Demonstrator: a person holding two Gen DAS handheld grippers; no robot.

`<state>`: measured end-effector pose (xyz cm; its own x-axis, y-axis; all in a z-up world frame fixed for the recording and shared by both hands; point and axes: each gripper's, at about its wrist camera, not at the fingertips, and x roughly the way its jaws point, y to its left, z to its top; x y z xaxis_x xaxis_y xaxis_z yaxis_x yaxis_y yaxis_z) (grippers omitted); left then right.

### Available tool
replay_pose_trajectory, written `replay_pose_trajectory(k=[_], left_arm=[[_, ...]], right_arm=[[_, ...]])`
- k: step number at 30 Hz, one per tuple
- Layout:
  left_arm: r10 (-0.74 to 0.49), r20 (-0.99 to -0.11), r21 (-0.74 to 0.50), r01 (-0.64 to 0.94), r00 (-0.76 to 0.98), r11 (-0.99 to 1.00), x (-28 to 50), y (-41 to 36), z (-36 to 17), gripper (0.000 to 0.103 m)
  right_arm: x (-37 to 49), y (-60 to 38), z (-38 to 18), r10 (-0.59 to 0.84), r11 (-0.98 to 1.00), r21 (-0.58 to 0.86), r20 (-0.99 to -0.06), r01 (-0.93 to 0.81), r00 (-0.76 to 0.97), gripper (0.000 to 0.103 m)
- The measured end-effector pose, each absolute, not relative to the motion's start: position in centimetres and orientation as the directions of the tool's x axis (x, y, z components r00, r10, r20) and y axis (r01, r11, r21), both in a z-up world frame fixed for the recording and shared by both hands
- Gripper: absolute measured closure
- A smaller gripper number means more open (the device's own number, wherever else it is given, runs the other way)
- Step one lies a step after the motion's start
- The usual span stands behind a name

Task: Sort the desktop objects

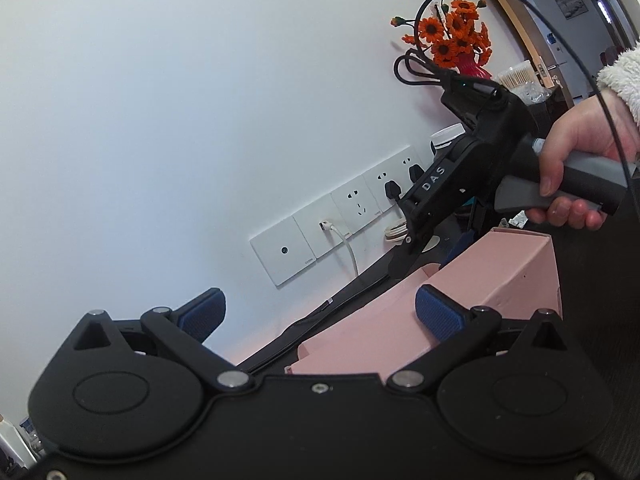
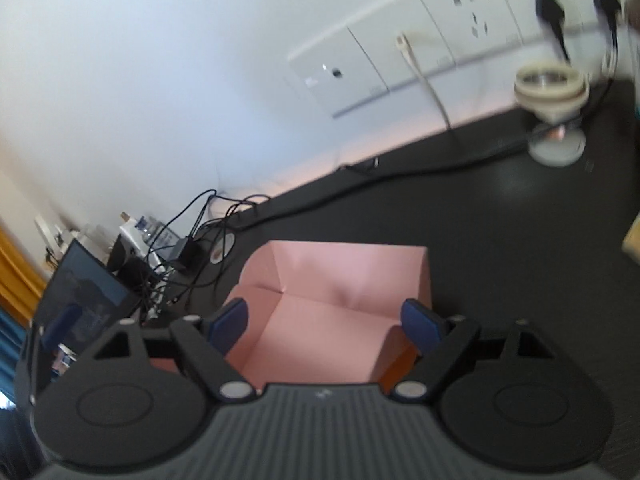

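Observation:
A pink open cardboard box (image 2: 332, 304) rests on the dark desk (image 2: 500, 208), and nothing shows inside it. My right gripper (image 2: 326, 326) hovers over the box, jaws wide open, blue pads on either side of the hollow with nothing between them. In the left wrist view the same pink box (image 1: 492, 272) lies ahead and to the right. My left gripper (image 1: 320, 314) stands open and holds nothing, its right pad in front of the box wall. A hand holds the right gripper (image 1: 404, 258) by its grey handle above the far end of the box.
A white wall with a row of sockets (image 1: 340, 220) and plugged cables runs behind the desk. A vase of orange flowers (image 1: 460, 40) stands at the back. A small white stand with a round cup (image 2: 554, 96) sits near the wall. Tangled cables and a dark screen (image 2: 84, 280) lie beyond the desk's left end.

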<state>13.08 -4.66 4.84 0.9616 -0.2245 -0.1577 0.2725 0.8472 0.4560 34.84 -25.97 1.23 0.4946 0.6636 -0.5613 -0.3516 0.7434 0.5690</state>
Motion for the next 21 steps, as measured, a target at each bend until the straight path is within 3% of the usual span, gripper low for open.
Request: replay_pose_trajectory(k=[11,21], left_arm=[[-0.215,-0.149,0.415,0.258,0.965,0.872,13.1,-4.2,4.5,0.0],[-0.217,-0.155,0.415,0.263,0.964,0.871,11.0,-3.8,4.6,0.0]], right_arm=[[30.0,-27.0,4.3,0.69,0.721,0.555,-0.517,-0.415,0.507,0.019],[26.5,-24.0,5.4,0.759,0.65,0.56,-0.516,-0.513,0.398,0.015]])
